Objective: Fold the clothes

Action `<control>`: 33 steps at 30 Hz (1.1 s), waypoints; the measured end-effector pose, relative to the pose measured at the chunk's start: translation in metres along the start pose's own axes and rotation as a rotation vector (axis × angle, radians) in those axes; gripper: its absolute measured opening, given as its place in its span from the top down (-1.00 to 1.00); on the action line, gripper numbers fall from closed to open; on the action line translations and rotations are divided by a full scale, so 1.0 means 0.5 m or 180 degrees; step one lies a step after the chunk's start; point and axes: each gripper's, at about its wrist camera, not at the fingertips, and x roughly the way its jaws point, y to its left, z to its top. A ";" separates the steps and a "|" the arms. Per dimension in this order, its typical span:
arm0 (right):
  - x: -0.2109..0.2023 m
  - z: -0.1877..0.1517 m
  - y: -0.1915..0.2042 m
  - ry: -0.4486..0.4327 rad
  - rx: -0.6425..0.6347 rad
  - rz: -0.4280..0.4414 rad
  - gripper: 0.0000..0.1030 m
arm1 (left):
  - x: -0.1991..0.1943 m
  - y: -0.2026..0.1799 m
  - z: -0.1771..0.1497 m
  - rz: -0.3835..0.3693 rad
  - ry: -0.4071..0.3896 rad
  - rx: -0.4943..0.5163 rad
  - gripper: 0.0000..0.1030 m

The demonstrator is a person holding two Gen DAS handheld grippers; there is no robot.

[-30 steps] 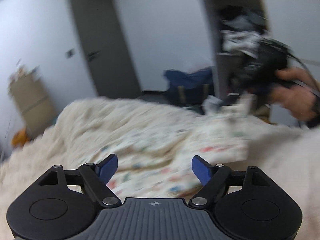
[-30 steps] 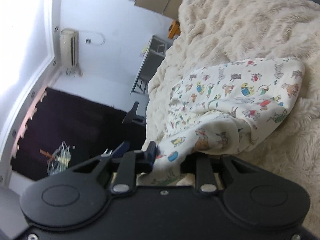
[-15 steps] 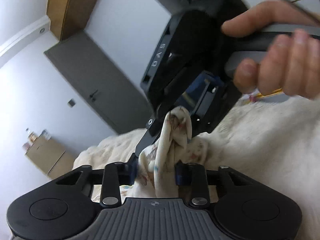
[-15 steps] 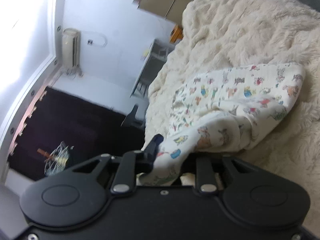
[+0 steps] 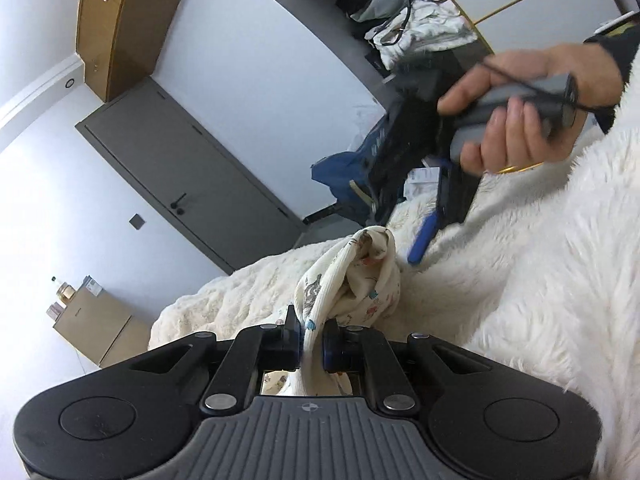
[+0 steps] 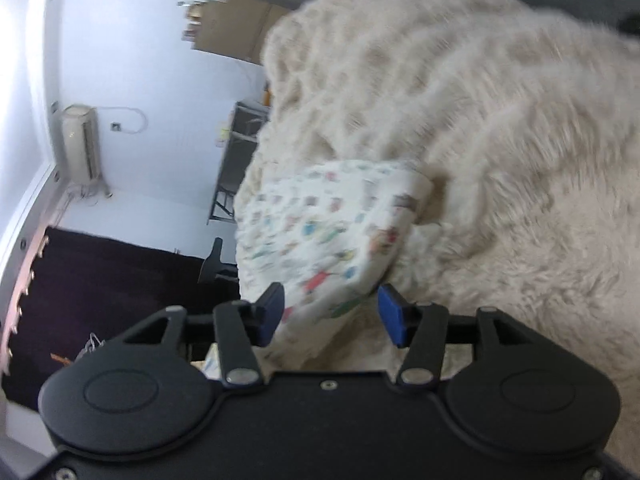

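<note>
Fluffy blanket (image 5: 520, 280): cream and furry, it covers the bed where all the work is going on.
Printed cloth (image 5: 352, 280): white with little coloured pictures. It lies on the fluffy blanket, and one bunched end stands up from the left gripper.
Left gripper (image 5: 311, 338): closed tight on a fold of the printed cloth, with the blue pads pressing it from both sides.
Right gripper (image 6: 331, 312): its jaws are opening. The printed cloth (image 6: 320, 232) sits between the blue pads, but they do not squeeze it (this picture is a bit blurry).
Right hand (image 5: 516, 120): wrapped around the grey handle of the right gripper, seen from the left camera, up above the blanket.
Grey door (image 5: 192, 176): shut, in the white wall behind the bed.
Cardboard box (image 5: 96, 328): stands by the wall past the bed's far edge.
</note>
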 end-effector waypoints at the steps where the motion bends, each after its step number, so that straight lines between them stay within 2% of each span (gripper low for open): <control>1: 0.014 0.008 -0.015 -0.0025 0.0077 0.0048 -0.04 | -0.001 0.001 0.000 -0.0006 -0.0002 -0.0014 0.84; 4: 0.044 0.034 -0.053 -0.0176 0.0255 0.0313 0.03 | -0.004 0.006 -0.006 -0.0026 -0.0009 -0.0020 0.84; 6: 0.048 0.047 -0.059 -0.0302 0.0299 0.0352 0.49 | -0.005 0.011 -0.010 -0.0044 -0.0011 -0.0016 0.84; 7: 0.047 0.058 -0.058 -0.0377 0.0307 0.0354 0.65 | -0.011 0.008 -0.011 -0.0056 -0.0018 -0.0020 0.84; 8: 0.047 0.069 -0.057 -0.0452 0.0315 0.0355 0.91 | -0.016 0.007 -0.012 -0.0073 -0.0025 -0.0028 0.84; 10: 0.043 0.091 -0.045 -0.0584 0.0261 0.0326 0.91 | -0.017 0.005 -0.013 -0.0129 -0.0048 -0.0038 0.85; 12: 0.032 0.122 -0.004 -0.0683 0.0040 0.0236 0.92 | -0.014 -0.003 -0.008 -0.0198 -0.0073 0.0013 0.86; 15: 0.011 0.178 0.054 -0.0807 -0.0176 0.0218 0.93 | 0.001 -0.023 0.015 -0.0245 -0.0191 0.0223 0.91; 17: -0.003 0.231 0.126 -0.0914 -0.0432 0.0182 0.93 | 0.011 -0.037 0.038 -0.0255 -0.0267 0.0378 0.92; 20: -0.009 0.279 0.184 -0.0951 -0.0673 0.0117 0.93 | 0.040 -0.064 0.081 -0.0292 -0.0359 0.0499 0.91; 23: 0.001 0.320 0.191 -0.0916 -0.0820 -0.0155 0.87 | 0.110 -0.108 0.110 -0.0570 -0.0282 0.0354 0.85; 24: 0.004 0.327 0.180 -0.0912 -0.0885 -0.0356 0.74 | 0.131 -0.127 0.111 -0.0653 -0.0225 0.0335 0.79; 25: 0.008 0.324 0.173 -0.0885 -0.0994 -0.0645 0.66 | 0.151 -0.145 0.109 -0.0753 -0.0095 0.0367 0.52; 26: 0.009 0.314 0.169 -0.0839 -0.1115 -0.0945 0.41 | 0.170 -0.163 0.107 -0.0853 0.0034 0.0399 0.16; 27: 0.010 0.304 0.166 -0.0791 -0.1234 -0.1244 0.33 | 0.184 -0.175 0.104 -0.0933 0.0128 0.0422 0.15; 28: 0.007 0.295 0.164 -0.0760 -0.1304 -0.1384 0.33 | 0.183 -0.178 0.099 -0.0993 0.0144 0.0417 0.18; 29: -0.008 0.268 0.156 -0.0677 -0.1397 -0.1368 0.30 | 0.179 -0.180 0.093 -0.1068 0.0150 0.0382 0.17; 30: -0.029 0.229 0.144 -0.0545 -0.1531 -0.1324 0.19 | 0.175 -0.176 0.092 -0.1075 0.0153 0.0330 0.17; 32: -0.064 0.164 0.122 -0.0334 -0.1728 -0.1229 0.05 | 0.167 -0.151 0.091 -0.1133 0.0150 0.0119 0.05; 33: -0.074 0.146 0.107 -0.0270 -0.1704 -0.1161 0.01 | 0.165 -0.134 0.092 -0.1164 0.0146 -0.0018 0.00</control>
